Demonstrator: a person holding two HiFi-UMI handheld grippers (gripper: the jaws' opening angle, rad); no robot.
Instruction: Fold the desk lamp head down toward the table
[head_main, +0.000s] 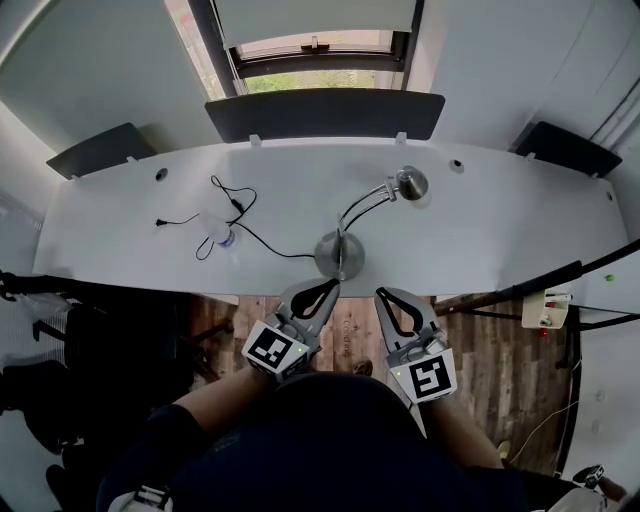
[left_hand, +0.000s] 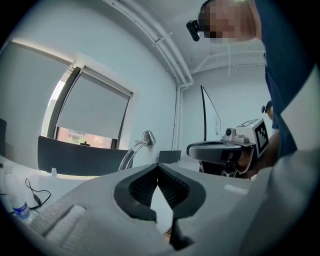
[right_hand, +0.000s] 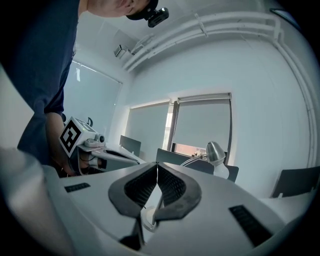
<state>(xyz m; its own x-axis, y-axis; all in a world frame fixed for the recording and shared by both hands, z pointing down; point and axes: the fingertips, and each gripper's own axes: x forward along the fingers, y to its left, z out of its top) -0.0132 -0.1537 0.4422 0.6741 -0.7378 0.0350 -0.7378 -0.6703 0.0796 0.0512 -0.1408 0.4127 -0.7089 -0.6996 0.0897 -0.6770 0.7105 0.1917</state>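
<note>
A chrome desk lamp stands near the front edge of the white desk (head_main: 500, 215). Its round base (head_main: 338, 253) carries a curved arm that rises to the lamp head (head_main: 410, 183), which is still raised. My left gripper (head_main: 329, 287) is shut and empty, just in front of the base by the desk edge. My right gripper (head_main: 384, 294) is shut and empty too, a little to the right of the base. In the left gripper view the lamp head (left_hand: 148, 137) shows beyond the shut left gripper (left_hand: 158, 168). In the right gripper view the lamp head (right_hand: 216, 150) is up right of the right gripper (right_hand: 157, 165).
A small plastic bottle (head_main: 222, 232) and a black cable (head_main: 236, 206) lie on the left part of the desk. Dark partition panels (head_main: 325, 112) line the far edge below a window. A power strip (head_main: 546, 310) hangs at the right. A dark chair (head_main: 70, 360) stands at the lower left.
</note>
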